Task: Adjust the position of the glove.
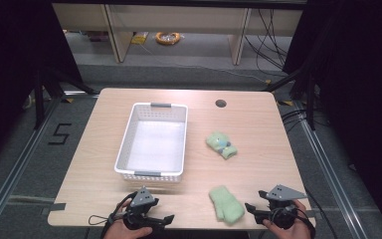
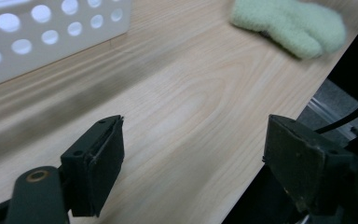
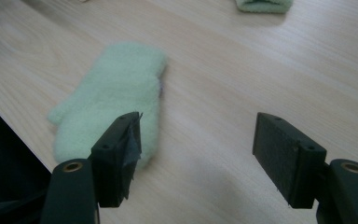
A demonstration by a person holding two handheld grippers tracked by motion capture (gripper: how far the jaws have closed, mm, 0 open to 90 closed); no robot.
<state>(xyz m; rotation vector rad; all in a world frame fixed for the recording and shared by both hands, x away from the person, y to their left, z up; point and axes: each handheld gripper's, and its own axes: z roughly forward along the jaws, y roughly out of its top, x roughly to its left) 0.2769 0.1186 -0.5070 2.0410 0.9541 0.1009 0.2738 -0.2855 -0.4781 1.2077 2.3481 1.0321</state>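
On the pale wooden tabletop (image 1: 258,149) a fluffy light-green mitten (image 1: 226,203) lies flat near the front edge, between the two grippers and closer to the right one. The right gripper (image 1: 251,208), held low in the person's right hand (image 1: 287,226) at the front right corner, points toward it; in the right gripper view its fingers (image 3: 119,156) stand spread with nothing between them, the mitten just beyond and partly behind the left-hand finger. The left gripper (image 1: 166,219), in the left hand (image 1: 124,230) at the front edge, also has its fingers (image 2: 98,163) spread wide over bare wood, holding nothing. A second green mitten (image 1: 221,145), crumpled, lies farther back, right of a white perforated basket (image 1: 124,144) that stands in the middle of the tabletop.
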